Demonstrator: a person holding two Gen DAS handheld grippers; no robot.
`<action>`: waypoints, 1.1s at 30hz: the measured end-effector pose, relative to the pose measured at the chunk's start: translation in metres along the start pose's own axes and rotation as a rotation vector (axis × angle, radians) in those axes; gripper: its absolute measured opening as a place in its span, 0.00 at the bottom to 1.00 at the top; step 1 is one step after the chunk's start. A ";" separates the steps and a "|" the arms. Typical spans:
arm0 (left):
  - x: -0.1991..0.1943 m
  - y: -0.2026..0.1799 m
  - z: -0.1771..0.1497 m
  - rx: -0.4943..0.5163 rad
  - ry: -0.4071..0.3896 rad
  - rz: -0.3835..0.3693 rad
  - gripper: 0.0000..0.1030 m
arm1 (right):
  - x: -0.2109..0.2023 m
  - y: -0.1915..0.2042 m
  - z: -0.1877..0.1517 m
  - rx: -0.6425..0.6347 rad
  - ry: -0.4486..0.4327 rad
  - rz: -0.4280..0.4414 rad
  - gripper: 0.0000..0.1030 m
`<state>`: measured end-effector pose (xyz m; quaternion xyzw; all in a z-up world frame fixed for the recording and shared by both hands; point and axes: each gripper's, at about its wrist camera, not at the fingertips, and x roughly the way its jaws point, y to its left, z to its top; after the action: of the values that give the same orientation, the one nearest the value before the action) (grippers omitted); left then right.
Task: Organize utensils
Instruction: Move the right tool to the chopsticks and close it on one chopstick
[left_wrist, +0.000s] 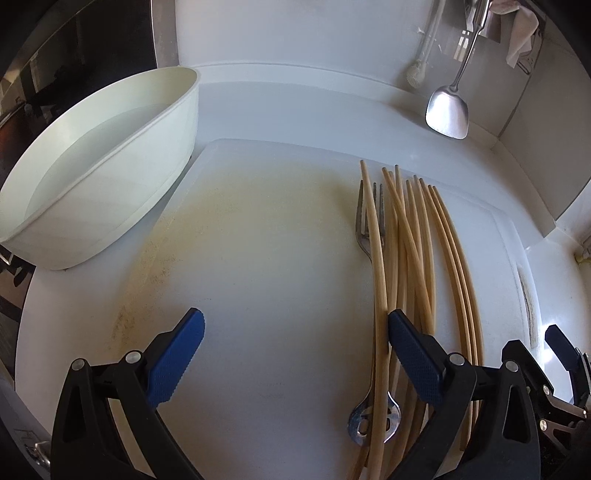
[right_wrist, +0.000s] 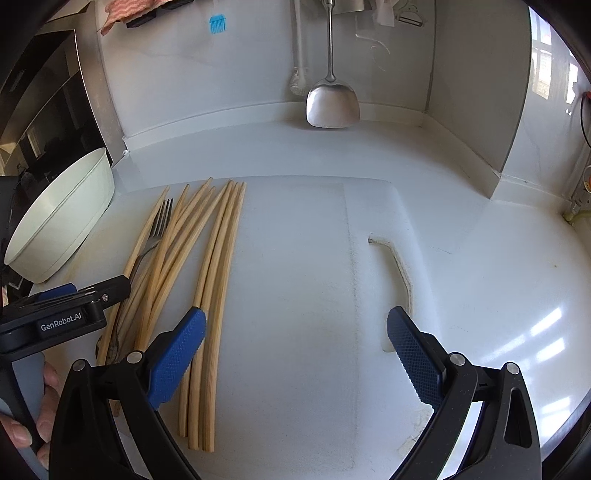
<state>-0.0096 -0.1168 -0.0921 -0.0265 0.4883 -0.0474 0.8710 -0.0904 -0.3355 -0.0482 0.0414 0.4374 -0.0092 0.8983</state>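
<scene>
The left gripper (left_wrist: 295, 354) was released, its blue fingers (left_wrist: 177, 358) spread wide above a white cutting board (left_wrist: 266, 258) lying on the white surface (left_wrist: 295, 107). Its right-hand finger hung over the near ends of a bundle of wooden chopsticks (left_wrist: 410, 251), which ran lengthwise away from the fingers, and whether that finger touched them could not be told. A metal fork (left_wrist: 369, 229) lay among the chopsticks, tines pointing away, with one chopstick crossing over its handle; it lay just inside that right-hand finger. Beyond and to the left of the left-hand finger sat a white oval basin (left_wrist: 92, 177), beside the board's edge. The right gripper (right_wrist: 295, 354) was likewise released, its fingers (right_wrist: 413, 358) wide apart over a bare part of the board (right_wrist: 295, 277). The chopsticks (right_wrist: 218, 266) lay by its left-hand finger, a group of three passing beneath that finger's tip, and the fork (right_wrist: 157, 229) and the basin (right_wrist: 59, 221) lay further left. The left gripper's body (right_wrist: 62, 314) showed at the left edge of the right wrist view, over the near ends of the leftmost chopsticks. Far ahead of both pairs of fingers, a steel spatula (right_wrist: 332, 99) hung against the back wall.
</scene>
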 end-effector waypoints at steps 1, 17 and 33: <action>0.000 0.001 0.001 -0.002 -0.001 -0.001 0.94 | 0.002 0.002 0.001 -0.002 0.002 0.003 0.91; 0.006 0.023 0.009 -0.015 -0.027 0.048 0.94 | 0.026 0.020 0.017 -0.077 -0.024 -0.066 0.91; 0.010 0.022 0.011 0.024 -0.032 0.082 0.95 | 0.034 0.033 0.020 -0.162 -0.021 -0.117 0.72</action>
<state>0.0061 -0.0956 -0.0968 0.0033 0.4744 -0.0172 0.8802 -0.0520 -0.3033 -0.0610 -0.0574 0.4288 -0.0267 0.9012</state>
